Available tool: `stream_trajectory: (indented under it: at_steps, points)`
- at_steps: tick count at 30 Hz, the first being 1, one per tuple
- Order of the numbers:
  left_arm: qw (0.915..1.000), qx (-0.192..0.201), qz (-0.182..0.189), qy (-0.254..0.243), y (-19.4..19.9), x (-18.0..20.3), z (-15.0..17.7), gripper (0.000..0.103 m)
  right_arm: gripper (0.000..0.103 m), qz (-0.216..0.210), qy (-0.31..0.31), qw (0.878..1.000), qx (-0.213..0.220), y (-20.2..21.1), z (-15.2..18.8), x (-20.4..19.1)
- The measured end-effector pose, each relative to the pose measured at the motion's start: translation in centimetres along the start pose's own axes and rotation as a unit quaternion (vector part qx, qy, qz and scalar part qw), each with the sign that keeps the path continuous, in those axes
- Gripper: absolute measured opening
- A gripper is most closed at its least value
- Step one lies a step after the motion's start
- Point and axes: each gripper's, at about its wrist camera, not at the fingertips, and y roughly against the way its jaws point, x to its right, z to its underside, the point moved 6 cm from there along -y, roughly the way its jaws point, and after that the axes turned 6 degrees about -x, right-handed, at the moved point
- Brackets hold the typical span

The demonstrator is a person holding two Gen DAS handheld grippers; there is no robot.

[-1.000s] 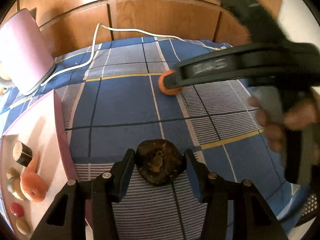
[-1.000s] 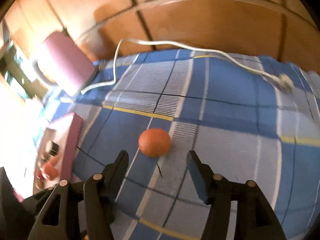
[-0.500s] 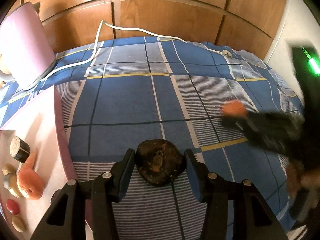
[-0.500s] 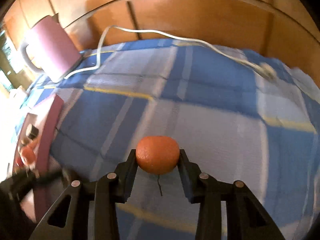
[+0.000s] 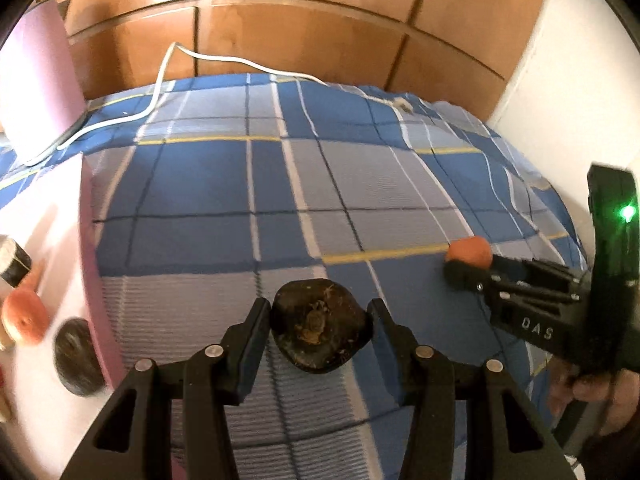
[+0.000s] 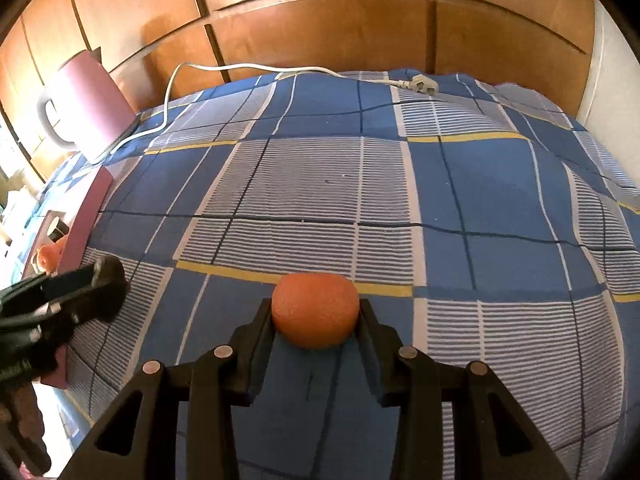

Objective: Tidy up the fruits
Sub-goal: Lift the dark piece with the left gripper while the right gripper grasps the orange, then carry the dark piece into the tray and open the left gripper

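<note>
**Two fruits in hand, tray half stocked**

Starting far left: pink tray [image 5: 48, 216] at the cloth's edge, already holding an orange fruit [image 5: 24, 316], a dark round one [image 5: 76, 356] by the near rim, and a small dark-banded cylinder [image 5: 14, 260]. A couple more bits further left, too cut off to name. So some sorting looks done already.

Pink kettle [image 6: 92, 100] behind the tray, white cord [image 6: 248, 68] trailing over the blue checked cloth [image 6: 400, 184] to a plug [image 6: 420, 82].

Next over, left gripper [image 5: 320, 324] pinching a dark wrinkly fruit [image 5: 320, 332], pads tight on both sides, carried above the cloth just beside the tray rim. Probably dropping in shortly.

Further right, right gripper [image 6: 314, 312] clamped on an orange [image 6: 314, 310], both pads touching its sides. Well apart from the tray, with plenty of cloth left to cross.

No other loose fruit on the cloth in either view. By the look of it: two drops left, dark one first, orange after, then done unless something hides out of shot.
</note>
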Motion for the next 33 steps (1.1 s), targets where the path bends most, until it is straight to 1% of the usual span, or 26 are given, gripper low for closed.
stream_trajectory:
  at_steps: [1,4,7,9,11,13,14,16,19,21,22,23,24,27,29,33]
  points:
    - [1.0,-0.001,-0.002,-0.003,-0.2,0.4,0.2,0.051,0.04,0.002,0.0,1.0,-0.001,0.0,0.1,0.1]
    - [0.9994,0.011,-0.027,-0.02,-0.5,1.0,0.3,0.051,0.041,0.001,-0.008,1.0,-0.001,0.3,0.6,0.8]
    - [0.9995,0.0,-0.029,-0.01,-1.3,0.8,0.5,0.054,0.042,-0.009,-0.016,1.0,0.003,0.6,1.0,1.3]
    - [0.9994,0.005,-0.032,-0.01,-1.4,0.6,0.6,0.056,0.046,-0.01,-0.016,1.0,0.007,0.8,1.2,1.5]
    - [0.9992,0.007,-0.038,-0.013,-1.5,0.8,0.6,0.056,0.057,-0.012,-0.021,1.0,0.011,1.0,1.4,1.8]
    - [0.9992,0.008,-0.038,-0.014,-1.6,0.9,0.7,0.056,0.06,-0.019,-0.028,0.999,0.016,1.2,1.4,2.0]
    - [0.9991,0.008,-0.038,-0.018,-1.7,0.9,0.7,0.055,0.061,-0.021,-0.03,0.999,0.017,1.3,1.4,2.1]
    - [0.9991,0.01,-0.036,-0.023,-1.6,1.0,0.7,0.051,0.061,-0.019,-0.03,0.999,0.019,1.4,1.3,2.1]
    - [0.9987,0.013,-0.041,-0.029,-1.6,1.2,0.7,0.051,0.062,-0.012,-0.025,0.999,0.025,1.3,0.9,1.9]
    - [0.9984,0.017,-0.043,-0.033,-1.5,1.3,0.8,0.051,0.062,-0.005,-0.022,0.999,0.026,1.0,0.5,1.7]
    - [0.9984,0.019,-0.043,-0.032,-1.3,1.2,0.8,0.051,0.06,-0.003,-0.021,0.999,0.028,0.8,0.3,1.6]
    - [0.9985,0.021,-0.041,-0.028,-1.0,1.2,0.8,0.051,0.04,-0.003,-0.02,0.999,0.029,0.6,0.1,1.4]
    - [0.9986,0.026,-0.04,-0.024,-0.6,1.1,0.8,0.051,0.041,-0.006,-0.019,0.999,0.029,0.5,0.1,1.3]
    - [0.9982,0.045,-0.037,-0.014,1.2,0.9,0.5,0.051,0.041,0.004,-0.02,0.999,0.043,0.3,0.3,1.1]
    - [0.9978,0.055,-0.037,0.001,2.6,0.4,0.2,0.051,0.041,0.003,-0.022,0.998,0.05,0.3,0.3,1.2]
    - [0.9968,0.066,-0.039,0.024,4.6,-0.3,0.0,0.051,0.041,-0.001,-0.031,0.998,0.054,0.3,0.4,1.3]
